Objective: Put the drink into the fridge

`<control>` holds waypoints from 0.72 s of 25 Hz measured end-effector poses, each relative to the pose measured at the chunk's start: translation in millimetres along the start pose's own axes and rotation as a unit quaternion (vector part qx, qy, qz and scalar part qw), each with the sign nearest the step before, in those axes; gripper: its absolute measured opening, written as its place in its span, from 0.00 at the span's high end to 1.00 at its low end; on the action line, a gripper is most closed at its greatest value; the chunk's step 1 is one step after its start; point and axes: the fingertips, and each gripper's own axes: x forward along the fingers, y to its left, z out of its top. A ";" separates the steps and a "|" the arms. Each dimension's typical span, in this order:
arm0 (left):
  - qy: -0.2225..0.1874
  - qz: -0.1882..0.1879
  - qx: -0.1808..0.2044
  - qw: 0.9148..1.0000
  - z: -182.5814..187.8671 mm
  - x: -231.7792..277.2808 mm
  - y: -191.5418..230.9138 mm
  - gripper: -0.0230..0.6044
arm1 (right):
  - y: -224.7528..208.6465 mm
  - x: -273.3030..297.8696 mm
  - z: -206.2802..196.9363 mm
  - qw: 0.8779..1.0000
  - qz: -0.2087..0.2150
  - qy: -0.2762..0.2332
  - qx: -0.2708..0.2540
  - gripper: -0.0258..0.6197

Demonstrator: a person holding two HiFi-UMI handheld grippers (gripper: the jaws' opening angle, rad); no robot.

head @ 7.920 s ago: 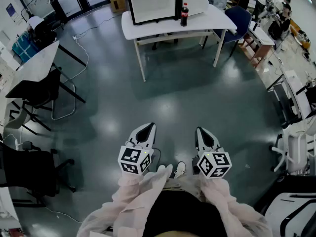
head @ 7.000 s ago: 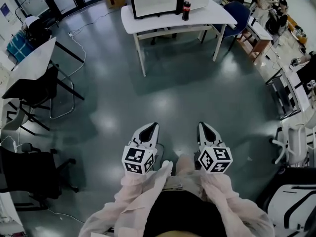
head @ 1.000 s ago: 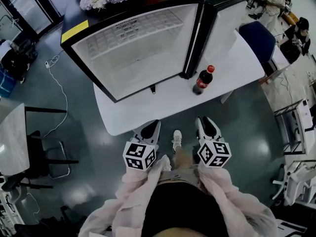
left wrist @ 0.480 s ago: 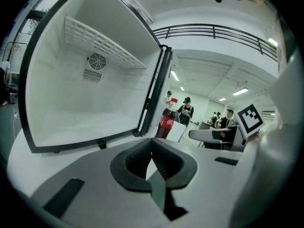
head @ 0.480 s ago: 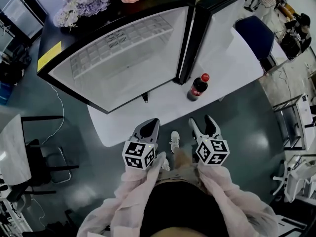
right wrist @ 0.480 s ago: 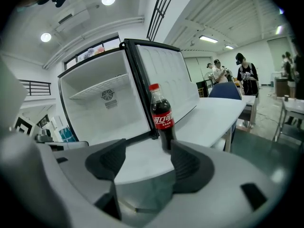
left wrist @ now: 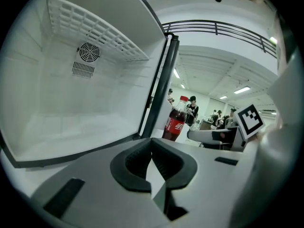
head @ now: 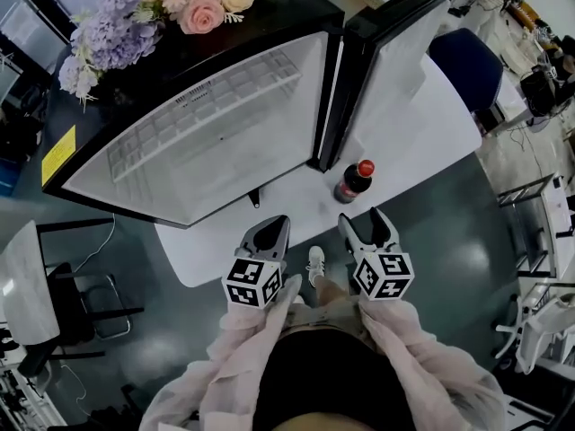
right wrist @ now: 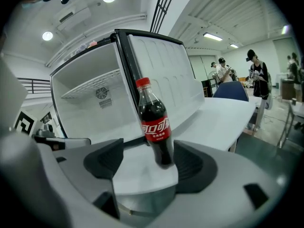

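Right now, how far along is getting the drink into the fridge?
Done: the fridge stands open. In hand: the right gripper, whose jaws have just been opening with nothing between them, faces the bottle on the table. Still to do: grip it, lift it, set it inside.
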 end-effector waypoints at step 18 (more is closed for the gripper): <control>-0.005 0.076 -0.025 0.997 19.3 47.0 44.3 0.95 | -17.6 80.1 19.5 0.994 0.046 0.022 -0.094 0.41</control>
